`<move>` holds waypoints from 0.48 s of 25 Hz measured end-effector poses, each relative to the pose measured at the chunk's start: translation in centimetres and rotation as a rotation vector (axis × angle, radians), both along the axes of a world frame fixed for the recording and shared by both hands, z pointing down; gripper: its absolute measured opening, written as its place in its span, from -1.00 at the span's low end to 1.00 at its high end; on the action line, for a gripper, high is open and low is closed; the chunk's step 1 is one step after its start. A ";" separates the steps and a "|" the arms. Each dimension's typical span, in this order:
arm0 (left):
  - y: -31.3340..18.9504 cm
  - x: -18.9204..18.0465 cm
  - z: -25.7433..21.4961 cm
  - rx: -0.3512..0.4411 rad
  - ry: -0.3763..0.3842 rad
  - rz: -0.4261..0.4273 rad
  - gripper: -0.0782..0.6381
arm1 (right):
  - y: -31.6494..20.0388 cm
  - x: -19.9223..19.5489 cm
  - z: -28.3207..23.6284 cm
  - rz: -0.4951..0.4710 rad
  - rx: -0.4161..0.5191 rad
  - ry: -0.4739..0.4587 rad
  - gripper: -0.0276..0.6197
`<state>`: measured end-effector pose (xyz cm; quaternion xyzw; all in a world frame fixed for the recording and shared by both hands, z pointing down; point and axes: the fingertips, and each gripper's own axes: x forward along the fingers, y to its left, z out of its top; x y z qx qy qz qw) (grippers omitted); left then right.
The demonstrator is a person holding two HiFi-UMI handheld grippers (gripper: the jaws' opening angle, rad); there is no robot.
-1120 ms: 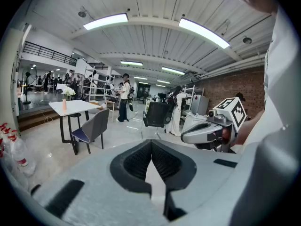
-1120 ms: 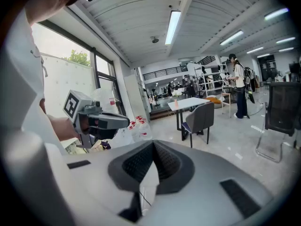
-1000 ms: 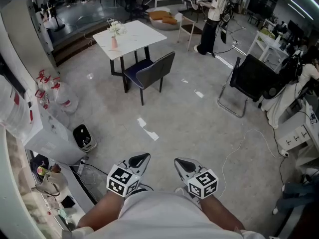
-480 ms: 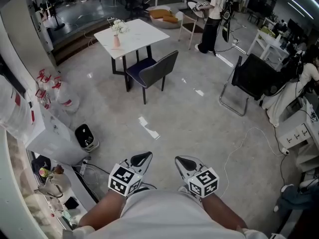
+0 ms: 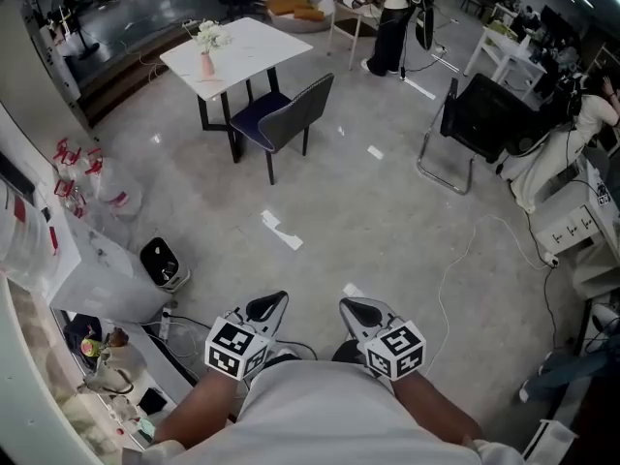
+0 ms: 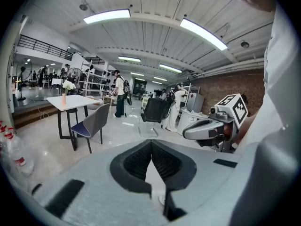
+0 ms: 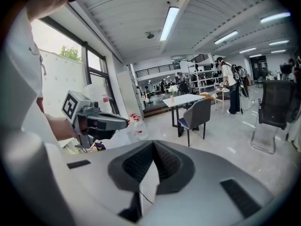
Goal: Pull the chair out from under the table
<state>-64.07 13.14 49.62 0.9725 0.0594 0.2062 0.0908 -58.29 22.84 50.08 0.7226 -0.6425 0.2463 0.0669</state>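
A grey chair (image 5: 287, 116) with a dark blue seat stands tucked at the near side of a white table (image 5: 254, 48) far across the room. It also shows small in the left gripper view as the chair (image 6: 91, 125) and in the right gripper view as the chair (image 7: 196, 114). Both grippers are held close to my body, far from it. My left gripper (image 5: 268, 306) is shut and empty. My right gripper (image 5: 354, 309) is shut and empty too. A pink vase with white flowers (image 5: 206, 50) stands on the table.
A black office chair (image 5: 481, 124) stands at the right, with a white cable (image 5: 465, 260) trailing over the floor. A person (image 5: 391, 8) stands behind the table. Water bottles (image 5: 107, 182) and a small black bin (image 5: 160, 263) sit by the left counter. Paper scraps (image 5: 281, 231) lie on the floor.
The view has advanced a little and swung: the table and chair have shifted left and up in the head view. Both grippers stay shut in front of my body.
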 end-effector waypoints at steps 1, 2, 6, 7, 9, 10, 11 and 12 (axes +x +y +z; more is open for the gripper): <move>0.0 0.3 0.2 -0.009 -0.005 0.003 -0.78 | 0.2 0.3 0.2 0.011 -0.005 -0.003 -0.90; 0.0 0.7 0.4 -0.014 -0.005 0.008 -0.78 | 0.3 0.8 0.4 0.022 -0.007 -0.006 -0.90; -0.1 3.8 0.8 -0.012 -0.007 0.034 -0.78 | 0.0 3.3 1.1 0.048 -0.004 -0.025 -0.90; -0.1 4.9 0.9 -0.014 -0.008 0.036 -0.78 | -0.1 4.1 1.2 0.045 -0.004 -0.026 -0.90; 0.0 7.3 1.1 -0.014 -0.010 0.035 -0.78 | -0.3 6.4 1.3 0.036 0.004 -0.026 -0.90; -0.1 8.6 1.1 -0.010 -0.013 0.033 -0.78 | -0.5 7.8 1.3 0.032 0.010 -0.026 -0.90; -0.2 10.0 1.1 -0.007 -0.018 0.029 -0.78 | -0.8 9.5 1.3 0.031 0.016 -0.029 -0.90; -0.3 11.6 1.1 -0.002 -0.023 0.024 -0.78 | -1.1 11.4 1.3 0.031 0.022 -0.033 -0.90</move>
